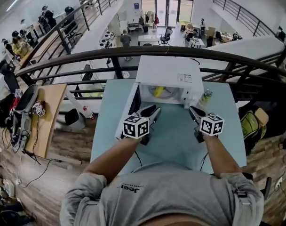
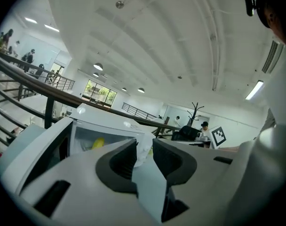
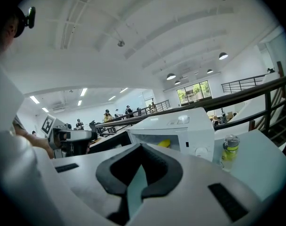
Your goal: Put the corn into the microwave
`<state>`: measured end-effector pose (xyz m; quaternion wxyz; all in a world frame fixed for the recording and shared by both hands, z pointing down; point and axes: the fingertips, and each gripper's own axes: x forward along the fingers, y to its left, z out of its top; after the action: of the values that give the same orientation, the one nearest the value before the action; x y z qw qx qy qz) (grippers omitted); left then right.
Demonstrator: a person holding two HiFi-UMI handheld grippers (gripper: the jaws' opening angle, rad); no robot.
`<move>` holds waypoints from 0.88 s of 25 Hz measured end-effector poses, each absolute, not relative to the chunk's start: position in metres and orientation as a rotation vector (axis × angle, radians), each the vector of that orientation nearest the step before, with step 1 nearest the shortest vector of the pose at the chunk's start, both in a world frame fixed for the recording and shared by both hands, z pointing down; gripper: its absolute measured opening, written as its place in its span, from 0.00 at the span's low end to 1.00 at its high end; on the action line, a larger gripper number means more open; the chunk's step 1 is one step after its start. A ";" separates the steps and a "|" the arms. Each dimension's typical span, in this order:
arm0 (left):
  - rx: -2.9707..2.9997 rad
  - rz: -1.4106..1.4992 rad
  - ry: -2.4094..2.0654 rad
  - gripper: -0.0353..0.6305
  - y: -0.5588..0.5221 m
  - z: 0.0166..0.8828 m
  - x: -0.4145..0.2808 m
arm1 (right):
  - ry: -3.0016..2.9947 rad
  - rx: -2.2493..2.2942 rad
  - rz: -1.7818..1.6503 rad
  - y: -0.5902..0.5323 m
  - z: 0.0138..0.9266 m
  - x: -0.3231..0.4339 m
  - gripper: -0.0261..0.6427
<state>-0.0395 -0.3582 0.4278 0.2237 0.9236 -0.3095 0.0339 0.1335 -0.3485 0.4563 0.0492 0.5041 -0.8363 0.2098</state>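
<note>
Mezzanine of a big open hall, dark railing (image 1: 133, 53) running behind a pale blue-green table (image 1: 176, 138)

White microwave (image 1: 169, 74) stands at the far edge of the table, against the railing. Its door (image 1: 130, 108) is swung wide open to the left, so the cavity is in plain sight

Left gripper (image 1: 152, 109) hovers just in front of the open door. In its own view the jaws stand a little apart with a narrow gap, only table showing through and nothing between them. Right gripper (image 1: 192, 109) hovers in front of the microwave's right side. In its own view the jaw tips meet, closed on nothing. Both are off the table and touch nothing that I can see

Small bottle (image 1: 206, 97) with a green-yellow label stands upright just beside the microwave on the right. It is not part of the task

Corn (image 1: 158, 91), yellow, lies inside the microwave cavity. It also shows through the opening in the left gripper view (image 2: 99, 143) and the right gripper view (image 3: 164, 143). Neither gripper is on it

Progress, judged: placement looks done, with the corn in and both grippers empty and clear of the cavity. The only loose end is the open door. The task sentence does not ask for closing it, so that is optional. If it gets closed, the left gripper is the nearer one to push it
</note>
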 end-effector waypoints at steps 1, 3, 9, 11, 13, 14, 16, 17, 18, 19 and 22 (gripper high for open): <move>2.545 0.090 -0.859 0.23 -0.350 0.427 -0.041 | -2.559 1.512 0.629 -0.344 0.453 0.133 0.07; 2.554 0.085 -0.886 0.21 -0.335 0.423 -0.042 | -2.587 1.444 0.599 -0.334 0.448 0.134 0.07; 2.523 0.015 -1.026 0.14 -0.289 0.414 -0.036 | -2.664 1.260 0.590 -0.309 0.444 0.156 0.07; 2.514 0.001 -1.042 0.12 -0.276 0.412 -0.027 | -2.688 1.215 0.580 -0.303 0.440 0.167 0.06; 2.515 -0.010 -1.048 0.11 -0.269 0.408 -0.018 | -2.705 1.187 0.583 -0.297 0.439 0.178 0.06; 2.519 -0.019 -1.044 0.11 -0.267 0.405 -0.013 | -2.711 1.179 0.583 -0.295 0.438 0.183 0.07; 2.528 -0.025 -1.028 0.10 -0.266 0.400 -0.006 | -2.721 1.175 0.575 -0.292 0.434 0.189 0.06; 2.530 -0.016 -1.017 0.10 -0.265 0.399 -0.003 | -2.727 1.174 0.570 -0.289 0.433 0.190 0.06; 2.533 -0.003 -1.003 0.10 -0.264 0.398 -0.001 | -2.732 1.171 0.566 -0.286 0.432 0.190 0.07; 2.543 0.012 -0.987 0.10 -0.263 0.397 0.002 | -2.737 1.169 0.563 -0.282 0.430 0.190 0.06; 2.604 0.042 -0.946 0.10 -0.262 0.387 0.010 | -2.746 1.174 0.574 -0.274 0.428 0.191 0.06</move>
<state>0.0097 -0.2617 0.3871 0.1844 0.9237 -0.3354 0.0150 0.1909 -0.2735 0.4277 0.0500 0.3857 -0.9018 0.1886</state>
